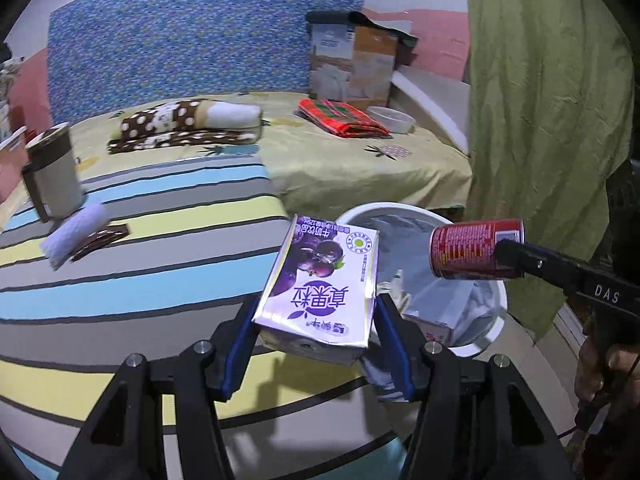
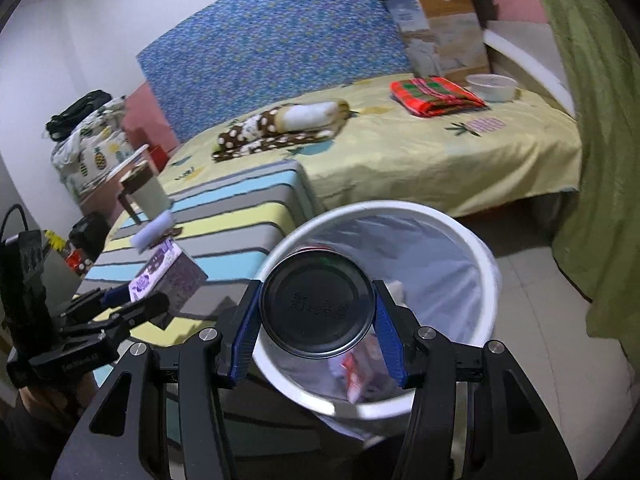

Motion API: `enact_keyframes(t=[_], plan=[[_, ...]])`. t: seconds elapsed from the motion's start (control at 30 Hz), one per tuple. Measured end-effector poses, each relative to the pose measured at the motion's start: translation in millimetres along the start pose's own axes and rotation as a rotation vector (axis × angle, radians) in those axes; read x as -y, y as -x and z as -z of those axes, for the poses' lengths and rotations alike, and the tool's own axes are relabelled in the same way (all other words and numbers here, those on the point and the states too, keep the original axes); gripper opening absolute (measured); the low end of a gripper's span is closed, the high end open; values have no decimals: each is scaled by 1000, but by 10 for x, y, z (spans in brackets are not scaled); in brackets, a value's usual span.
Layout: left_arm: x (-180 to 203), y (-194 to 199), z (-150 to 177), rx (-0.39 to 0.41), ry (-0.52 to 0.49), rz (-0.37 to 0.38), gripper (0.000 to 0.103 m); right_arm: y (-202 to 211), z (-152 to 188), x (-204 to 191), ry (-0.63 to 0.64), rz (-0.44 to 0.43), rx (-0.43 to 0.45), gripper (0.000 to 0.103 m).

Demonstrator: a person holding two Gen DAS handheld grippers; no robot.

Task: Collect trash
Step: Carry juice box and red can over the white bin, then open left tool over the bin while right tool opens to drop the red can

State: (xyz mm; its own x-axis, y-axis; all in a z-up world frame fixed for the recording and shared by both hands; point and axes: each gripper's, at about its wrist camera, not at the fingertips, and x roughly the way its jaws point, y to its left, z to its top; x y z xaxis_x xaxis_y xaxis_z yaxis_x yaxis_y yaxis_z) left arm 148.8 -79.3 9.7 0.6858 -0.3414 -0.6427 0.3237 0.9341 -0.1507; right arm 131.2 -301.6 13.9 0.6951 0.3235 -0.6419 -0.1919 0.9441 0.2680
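Note:
My left gripper (image 1: 316, 320) is shut on a purple drink carton (image 1: 320, 284), held above the edge of the striped table next to the white trash bin (image 1: 494, 332). In the right wrist view the same carton (image 2: 168, 270) shows at the left in that gripper (image 2: 136, 300). My right gripper (image 2: 316, 308) is shut on a red can (image 2: 316, 304), seen bottom-first, over the near rim of the lined bin (image 2: 486, 268). From the left wrist the can (image 1: 476, 248) hangs on its side over the bin. Wrappers lie inside the bin.
A striped table (image 1: 132, 256) carries a lidded cup (image 1: 52, 172), a white roll (image 1: 74, 236) and a dark sachet (image 1: 102, 240). Behind it is a yellow bed (image 2: 440, 148) with folded cloths, a bowl (image 2: 491, 87) and a box (image 2: 444, 28). A green curtain (image 1: 548, 100) hangs at the right.

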Motion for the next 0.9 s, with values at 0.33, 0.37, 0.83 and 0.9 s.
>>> enact_keyframes(t=[0.33, 0.37, 0.83, 0.9], plan=[[355, -222, -29, -36, -71, 68, 60, 20, 124, 303, -58, 50, -44, 55], [386, -248, -32, -42, -77, 74, 60, 7, 129, 314, -57, 61, -49, 55], [617, -525, -19, -106, -121, 135, 60, -45, 201, 482, -70, 89, -99, 55], [629, -537, -9, -110, -122, 138, 60, -36, 197, 492, -71, 90, -97, 55]])
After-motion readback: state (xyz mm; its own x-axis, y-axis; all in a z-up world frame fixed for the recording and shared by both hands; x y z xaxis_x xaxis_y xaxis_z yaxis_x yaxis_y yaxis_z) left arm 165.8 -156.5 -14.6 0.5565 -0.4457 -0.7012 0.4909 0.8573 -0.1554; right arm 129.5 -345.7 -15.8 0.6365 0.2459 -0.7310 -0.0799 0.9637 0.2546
